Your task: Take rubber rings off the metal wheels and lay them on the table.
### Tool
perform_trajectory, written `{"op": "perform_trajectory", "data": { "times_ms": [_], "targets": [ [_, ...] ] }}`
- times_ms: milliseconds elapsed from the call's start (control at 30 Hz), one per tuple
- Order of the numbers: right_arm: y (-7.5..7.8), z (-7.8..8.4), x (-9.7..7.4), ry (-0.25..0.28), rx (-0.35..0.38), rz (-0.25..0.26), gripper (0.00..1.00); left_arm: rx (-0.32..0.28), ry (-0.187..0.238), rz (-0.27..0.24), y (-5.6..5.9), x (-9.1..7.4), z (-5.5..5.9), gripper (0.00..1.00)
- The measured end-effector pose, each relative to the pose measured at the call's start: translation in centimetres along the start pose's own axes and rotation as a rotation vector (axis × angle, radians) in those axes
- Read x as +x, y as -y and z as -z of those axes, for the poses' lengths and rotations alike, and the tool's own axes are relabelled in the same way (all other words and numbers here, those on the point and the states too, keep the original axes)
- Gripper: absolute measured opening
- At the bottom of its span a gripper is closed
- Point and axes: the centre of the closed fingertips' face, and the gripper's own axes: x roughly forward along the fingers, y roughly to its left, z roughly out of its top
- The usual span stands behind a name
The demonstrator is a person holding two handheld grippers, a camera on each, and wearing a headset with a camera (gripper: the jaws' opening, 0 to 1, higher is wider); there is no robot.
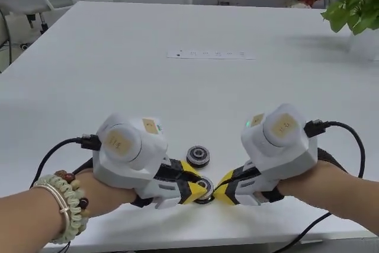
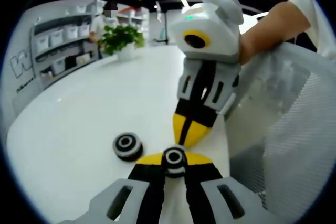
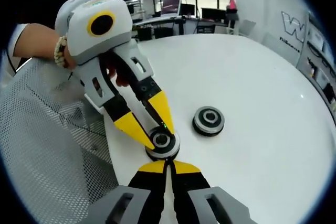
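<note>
Left gripper [image 2: 174, 158] is clamping a metal wheel [image 3: 162, 142]; right gripper [image 2: 187, 134], jaws pinched together, is touching that wheel's rim; second wheel [image 2: 127, 146] is lying just beside it.

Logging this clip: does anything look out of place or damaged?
Nothing stands out: one wheel lies flat on the table, the other wheel sits between the jaws of the left gripper; neither looks damaged.

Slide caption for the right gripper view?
Left gripper grips one wheel; right gripper, shut, at its rim; second wheel lies apart on the table.
</note>
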Motion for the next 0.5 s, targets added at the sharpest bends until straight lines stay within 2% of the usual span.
{"op": "perform_trajectory", "data": {
  "times_ms": [100,333,500],
  "targets": [
    [-0.03,-0.07,-0.03,0.002,0.070,-0.005,0.00,-0.001,0.001,-0.003,-0.01,0.02,-0.01,0.15],
    [0.36,0.00,-0.64,0.044,0.421,-0.061,0.00,0.004,0.005,0.000,0.11,0.15,-0.13,0.15],
    [0.57,-0.01,-0.96,0.076,0.603,-0.094,0.00,0.012,0.013,0.002,0.14,0.27,-0.24,0.15]
  ]
}}
